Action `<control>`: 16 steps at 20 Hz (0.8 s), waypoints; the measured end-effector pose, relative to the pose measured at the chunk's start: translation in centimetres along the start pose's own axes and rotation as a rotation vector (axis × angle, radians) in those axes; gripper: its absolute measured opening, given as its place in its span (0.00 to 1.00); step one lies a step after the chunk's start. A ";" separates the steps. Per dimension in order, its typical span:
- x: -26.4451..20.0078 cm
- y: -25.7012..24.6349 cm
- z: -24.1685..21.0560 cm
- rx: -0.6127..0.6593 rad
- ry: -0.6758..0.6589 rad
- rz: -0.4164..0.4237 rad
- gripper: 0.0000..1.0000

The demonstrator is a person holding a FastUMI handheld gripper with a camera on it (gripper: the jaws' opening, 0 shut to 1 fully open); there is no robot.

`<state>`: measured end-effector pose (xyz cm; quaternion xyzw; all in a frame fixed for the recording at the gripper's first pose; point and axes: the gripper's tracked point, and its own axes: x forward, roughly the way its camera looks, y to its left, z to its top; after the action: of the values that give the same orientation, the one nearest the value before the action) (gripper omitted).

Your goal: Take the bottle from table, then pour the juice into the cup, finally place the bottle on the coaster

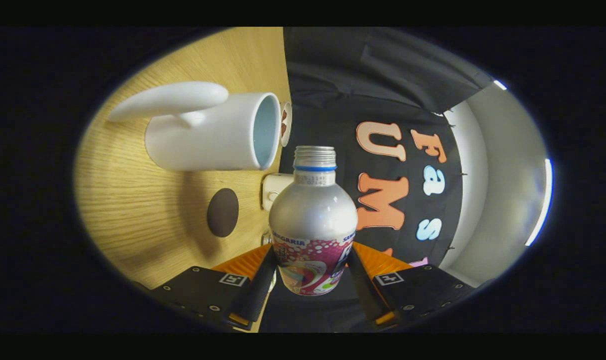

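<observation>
The gripper (310, 272) is clamped on the uncapped silver juice bottle (313, 220), whose mouth sits just beside the white cup (208, 135)'s rim; further tipping at this offset risks juice missing the cup onto the wooden table (133, 215).

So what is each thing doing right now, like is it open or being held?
bottle: cap off, neck open, held between the fingers, tipped level with its mouth toward the cup.
gripper: shut on the bottle, one finger on each side.
cup: upright on the table, inside looks empty, no juice seen.
coaster: flat on the table, nothing on it.
table: wooden, holds cup and coaster.
</observation>
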<state>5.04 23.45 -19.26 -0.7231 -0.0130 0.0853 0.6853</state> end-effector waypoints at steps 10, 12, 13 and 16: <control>0.3 -0.2 -0.4 -0.085 0.002 0.001 0.77; 0.2 -0.1 -0.3 -0.099 -0.003 0.001 0.77; 0.1 0.0 -0.4 -0.097 -0.001 0.004 0.77; 0.1 -0.2 -0.2 -0.103 -0.008 0.004 0.77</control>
<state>5.21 23.25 -19.05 -0.7572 -0.0186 0.0889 0.6468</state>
